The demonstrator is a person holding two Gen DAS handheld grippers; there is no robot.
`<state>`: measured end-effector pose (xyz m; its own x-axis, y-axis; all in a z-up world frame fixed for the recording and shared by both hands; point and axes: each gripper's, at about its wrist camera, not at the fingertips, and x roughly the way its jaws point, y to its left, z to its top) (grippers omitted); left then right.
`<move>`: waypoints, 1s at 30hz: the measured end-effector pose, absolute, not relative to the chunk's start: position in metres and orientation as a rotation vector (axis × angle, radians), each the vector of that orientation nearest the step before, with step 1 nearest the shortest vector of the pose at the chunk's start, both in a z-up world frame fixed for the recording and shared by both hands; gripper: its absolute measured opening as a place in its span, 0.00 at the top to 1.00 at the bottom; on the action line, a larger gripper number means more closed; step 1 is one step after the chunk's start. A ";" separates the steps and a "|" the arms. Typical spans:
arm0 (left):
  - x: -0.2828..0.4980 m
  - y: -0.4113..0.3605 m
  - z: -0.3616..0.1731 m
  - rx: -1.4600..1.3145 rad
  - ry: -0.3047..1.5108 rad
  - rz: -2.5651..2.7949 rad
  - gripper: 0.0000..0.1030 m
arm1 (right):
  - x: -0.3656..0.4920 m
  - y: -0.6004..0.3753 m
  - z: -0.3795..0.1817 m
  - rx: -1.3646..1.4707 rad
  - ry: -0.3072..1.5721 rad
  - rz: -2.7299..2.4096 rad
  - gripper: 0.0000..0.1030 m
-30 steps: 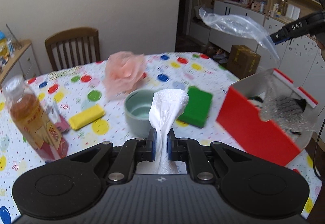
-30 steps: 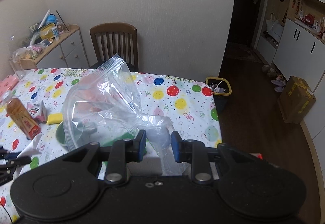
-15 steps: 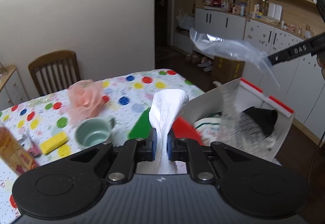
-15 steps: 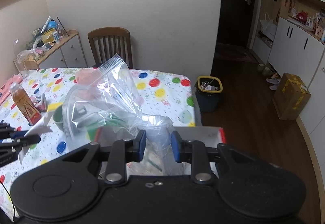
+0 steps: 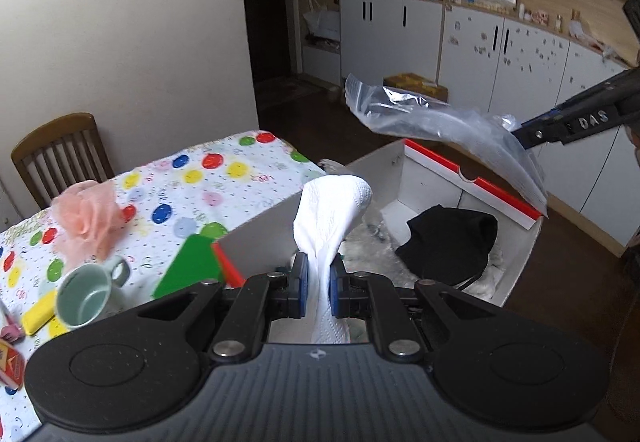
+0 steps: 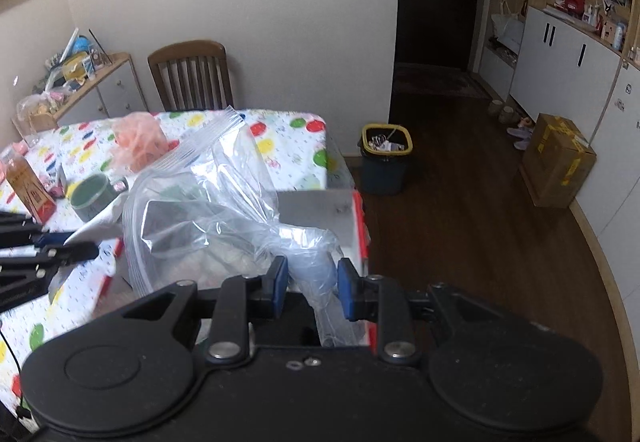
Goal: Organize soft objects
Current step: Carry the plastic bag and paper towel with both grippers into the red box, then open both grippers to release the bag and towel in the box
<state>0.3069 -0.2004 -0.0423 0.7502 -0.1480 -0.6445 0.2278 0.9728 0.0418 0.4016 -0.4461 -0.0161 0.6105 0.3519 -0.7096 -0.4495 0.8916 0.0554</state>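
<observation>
Left tool (image 5: 318, 284) clamped nearly shut on a white paper towel (image 5: 330, 209), bunched between the pads and fanning upward, held over the near wall of the box (image 5: 256, 242). Right tool (image 6: 312, 288) narrowly parted, pinching the gathered end of a clear zip bag (image 6: 192, 209), bag mouth spread wide toward the left above the same box. Box open-topped, white inside with red edges, sitting at the worktop (image 5: 224, 177) corner nearest the dark floor, far wall past the edge. Black cloth (image 5: 448, 246) already lying in the box beside pale stuffing. Back from that corner: green sponge (image 5: 188, 266) touching the box, mug (image 5: 86, 296) on its side, yellow sponge (image 5: 38, 316), pink mesh puff (image 5: 90, 219). Open floor right of the box; bin (image 6: 386, 157) beyond the worktop's far right corner, well apart.
</observation>
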 end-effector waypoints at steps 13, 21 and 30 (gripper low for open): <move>0.373 -0.228 -0.072 0.094 0.843 -0.141 0.90 | 0.399 -0.432 -0.058 -0.355 0.816 0.530 0.74; 0.405 -0.228 -0.093 0.032 0.962 -0.110 0.90 | 0.401 -0.420 -0.077 -0.438 0.834 0.586 0.74; 0.412 -0.235 -0.111 0.037 1.027 -0.113 0.90 | 0.406 -0.419 -0.086 -0.432 0.844 0.602 0.74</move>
